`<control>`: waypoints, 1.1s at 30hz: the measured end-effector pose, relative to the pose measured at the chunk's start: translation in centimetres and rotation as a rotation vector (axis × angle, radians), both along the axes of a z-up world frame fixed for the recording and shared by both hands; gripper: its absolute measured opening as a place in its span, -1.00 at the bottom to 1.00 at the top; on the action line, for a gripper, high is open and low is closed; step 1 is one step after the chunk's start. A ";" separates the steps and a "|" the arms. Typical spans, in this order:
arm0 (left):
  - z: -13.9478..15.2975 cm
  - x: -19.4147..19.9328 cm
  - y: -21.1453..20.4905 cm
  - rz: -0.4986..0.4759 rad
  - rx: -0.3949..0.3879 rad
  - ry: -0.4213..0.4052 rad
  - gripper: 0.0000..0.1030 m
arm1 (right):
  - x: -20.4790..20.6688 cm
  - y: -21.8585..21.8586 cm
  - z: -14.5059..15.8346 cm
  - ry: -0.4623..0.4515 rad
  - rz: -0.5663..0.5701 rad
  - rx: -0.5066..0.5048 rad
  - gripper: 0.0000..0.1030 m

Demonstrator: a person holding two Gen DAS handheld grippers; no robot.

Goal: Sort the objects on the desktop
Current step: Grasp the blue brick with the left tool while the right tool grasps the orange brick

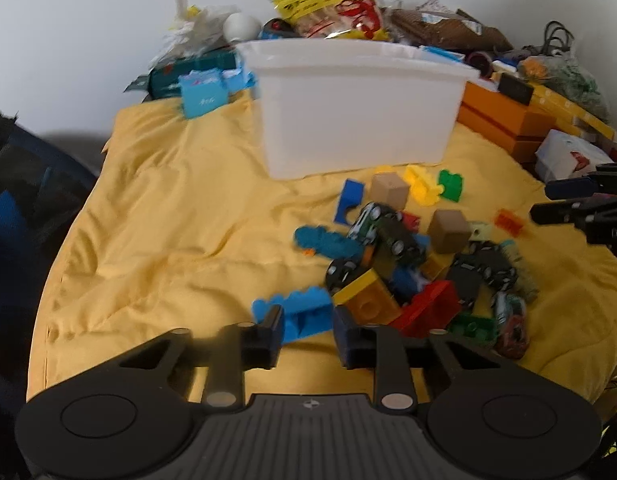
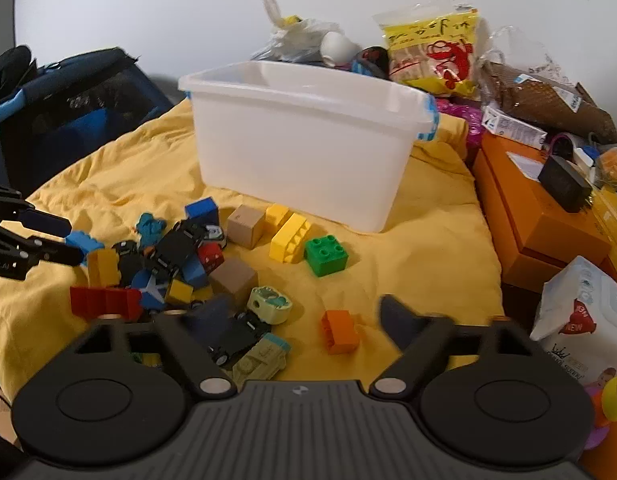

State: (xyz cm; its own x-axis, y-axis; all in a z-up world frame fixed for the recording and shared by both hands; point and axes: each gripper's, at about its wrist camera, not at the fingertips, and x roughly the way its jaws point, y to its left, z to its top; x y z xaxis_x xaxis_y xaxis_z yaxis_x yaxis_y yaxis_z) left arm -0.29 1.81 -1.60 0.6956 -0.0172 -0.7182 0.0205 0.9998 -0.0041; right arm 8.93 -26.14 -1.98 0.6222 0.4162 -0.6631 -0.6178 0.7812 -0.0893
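A pile of toy bricks, wooden cubes and small toy cars [image 1: 404,256] lies on a yellow cloth [image 1: 180,216] in front of an empty white plastic bin [image 1: 356,112]. My left gripper [image 1: 306,320] is shut on a light blue brick [image 1: 308,308] at the pile's near-left edge. In the right wrist view that same gripper [image 2: 74,242] comes in from the left with the light blue brick [image 2: 84,242] at its tips. My right gripper [image 2: 300,308] stands open above the cloth, with an orange brick [image 2: 340,332] and a black toy car [image 2: 232,336] below its gap, untouched. The bin [image 2: 300,148] stands behind.
Orange boxes [image 2: 540,216] and a white pack [image 2: 580,312] crowd the right side. Snack bags [image 2: 432,52] and other clutter line the wall behind the bin. A dark blue bag [image 2: 68,112] sits at the left. A green brick [image 2: 326,256] and yellow bricks [image 2: 288,236] lie near the bin.
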 end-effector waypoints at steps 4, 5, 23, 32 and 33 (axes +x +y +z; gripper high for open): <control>-0.6 0.0 0.4 0.038 0.008 0.005 -0.15 | 0.6 -0.5 -0.5 0.012 -0.024 -0.016 -0.20; -0.6 0.0 0.7 0.053 0.002 0.004 -0.03 | 0.7 -0.6 -0.6 0.019 -0.031 -0.014 -0.20; -2.0 2.2 1.2 0.063 -0.003 0.028 0.38 | 1.8 -0.8 -1.4 0.022 -0.052 -0.006 0.50; -1.4 2.2 1.4 0.062 -0.038 0.014 0.33 | 2.6 -0.7 -2.6 0.054 -0.040 -0.040 0.17; -1.2 2.0 1.4 0.062 -0.046 0.009 0.33 | 2.7 -0.6 -2.7 0.056 -0.041 -0.041 0.17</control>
State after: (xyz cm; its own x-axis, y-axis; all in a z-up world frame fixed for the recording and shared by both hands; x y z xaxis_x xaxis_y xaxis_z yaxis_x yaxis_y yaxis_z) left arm 1.68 3.26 -2.80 0.6900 -0.0073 -0.7238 -0.0415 0.9979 -0.0496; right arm 11.61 -26.78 -4.69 0.5991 0.3634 -0.7134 -0.5906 0.8022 -0.0874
